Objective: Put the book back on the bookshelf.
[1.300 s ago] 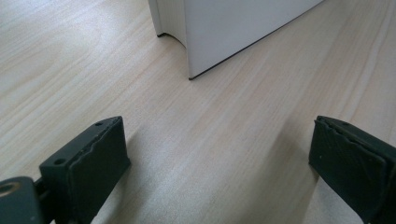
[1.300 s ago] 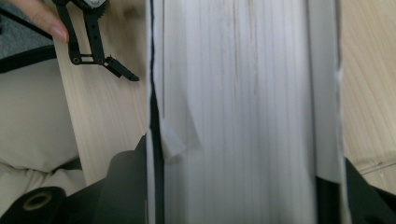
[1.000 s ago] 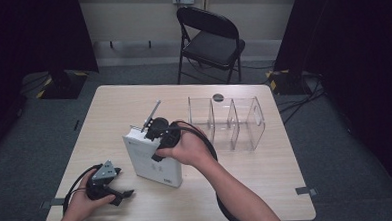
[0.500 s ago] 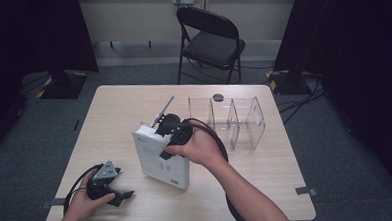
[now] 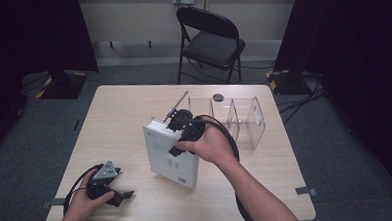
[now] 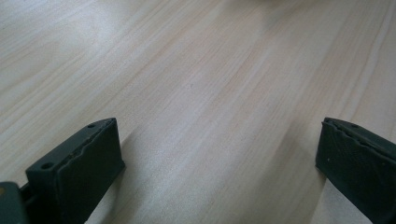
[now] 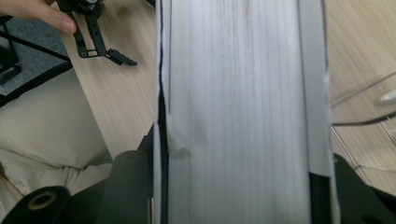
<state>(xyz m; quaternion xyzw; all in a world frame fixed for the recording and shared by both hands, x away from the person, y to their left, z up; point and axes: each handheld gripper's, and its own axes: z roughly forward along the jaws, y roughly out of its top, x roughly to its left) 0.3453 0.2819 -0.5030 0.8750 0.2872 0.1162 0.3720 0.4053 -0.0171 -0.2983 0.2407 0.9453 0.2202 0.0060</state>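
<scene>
I'm gripping the white book (image 5: pixel 171 154) w/ the right claw (image 5: pixel 177 126), jaws clamped across its page block, tilting it upright mid-tabletop (image 5: pixel 119 109). Next, I reckon: carrying it toward the clear divider rack (image 5: pixel 239 119) just beside. Left claw (image 5: pixel 121 196) is resting wide open, empty, near the front edge; plenty of bare room left.

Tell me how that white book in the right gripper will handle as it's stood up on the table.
The white book looks thick and stiff, so it should hold its shape. The right gripper clamps it across the page block, seen close in the right gripper view. Tilted on its lower edge, it may tip once released. Its cover looks smooth, possibly slippery.
</scene>
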